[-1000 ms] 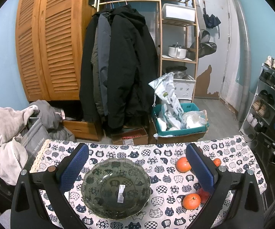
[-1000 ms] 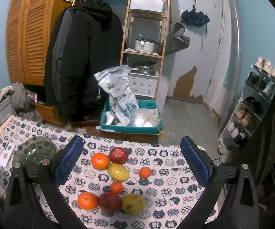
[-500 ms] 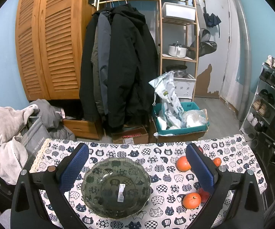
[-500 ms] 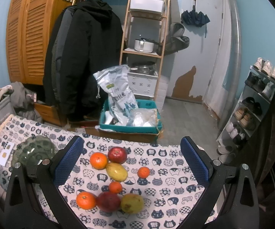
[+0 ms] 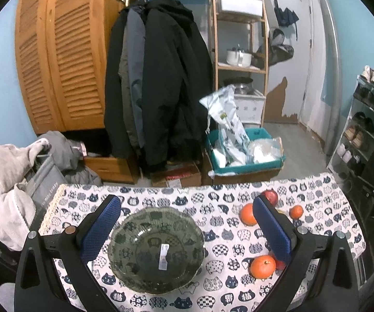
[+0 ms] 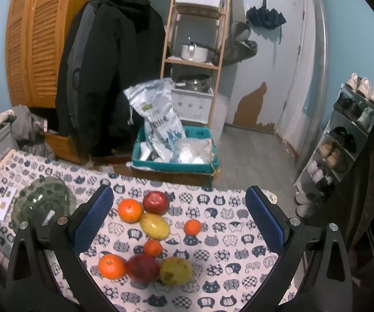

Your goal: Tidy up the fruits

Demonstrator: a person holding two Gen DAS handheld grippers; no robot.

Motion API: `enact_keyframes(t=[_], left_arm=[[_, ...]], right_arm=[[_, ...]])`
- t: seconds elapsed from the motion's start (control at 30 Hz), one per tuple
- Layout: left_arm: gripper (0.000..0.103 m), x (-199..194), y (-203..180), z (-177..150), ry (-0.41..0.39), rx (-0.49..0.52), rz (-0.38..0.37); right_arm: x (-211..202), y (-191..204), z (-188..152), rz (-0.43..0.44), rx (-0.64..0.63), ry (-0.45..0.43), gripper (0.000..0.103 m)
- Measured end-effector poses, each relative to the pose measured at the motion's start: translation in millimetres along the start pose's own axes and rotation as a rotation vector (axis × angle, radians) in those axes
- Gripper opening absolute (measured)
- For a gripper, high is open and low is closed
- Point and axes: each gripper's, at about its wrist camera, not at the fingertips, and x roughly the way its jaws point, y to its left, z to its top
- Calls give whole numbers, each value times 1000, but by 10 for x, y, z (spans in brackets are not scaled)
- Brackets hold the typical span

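round fruit packed tight, nothing gripped yet

both hand-held grippers, left (image 5: 185, 230) and right (image 6: 179, 219), gape wide and empty; the dark green scalloped glass bowl (image 5: 156, 249) holds no fruit, and closing on one touching piece (image 6: 143, 267) could roll its neighbours off the cat-print bench (image 6: 225, 236).

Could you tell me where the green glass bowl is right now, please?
The green glass bowl sits empty on the cat-print tablecloth, centred between the open left gripper fingers; in the right wrist view it lies far left of the fruit.

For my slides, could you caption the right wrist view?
Open right gripper above eight fruits on the cat-print cloth, glass bowl alongside.
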Motion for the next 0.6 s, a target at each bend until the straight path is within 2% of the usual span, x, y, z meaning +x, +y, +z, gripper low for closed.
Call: enact_keyframes(t=[0.3, 0.6], left_arm=[[102, 323, -178, -139, 143, 26, -42], [102, 630, -352, -289, 261, 28, -89]], right_arm=[[252, -61, -179, 19, 11, 114, 99], [614, -91, -518, 58, 31, 289, 99]])
